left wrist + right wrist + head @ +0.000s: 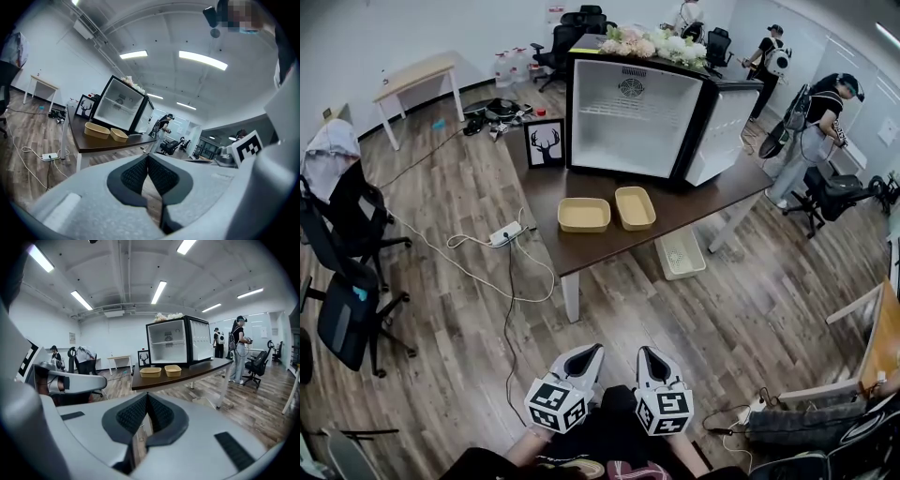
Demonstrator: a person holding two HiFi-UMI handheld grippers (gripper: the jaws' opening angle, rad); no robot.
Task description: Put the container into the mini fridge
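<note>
Two shallow tan containers (583, 215) (635, 207) lie side by side on the dark brown table (581, 246), in front of the mini fridge (628, 117). The fridge stands with its door (727, 131) swung open to the right and its white inside showing. Both grippers are low in the head view, well short of the table and over the wooden floor. My left gripper (594, 350) and my right gripper (645, 352) are shut with nothing in them. From the left gripper (147, 157) the containers (97, 130) and fridge (119, 105) appear far ahead. The right gripper (146, 394) also faces the containers (150, 372) and fridge (168, 341).
A framed deer picture (546, 143) leans beside the fridge and flowers (652, 42) lie on top of it. A power strip with cables (504, 233) lies on the floor left of the table, and a white basket (680, 253) sits under it. Office chairs (342, 272) stand at the left; people (811, 131) at the right.
</note>
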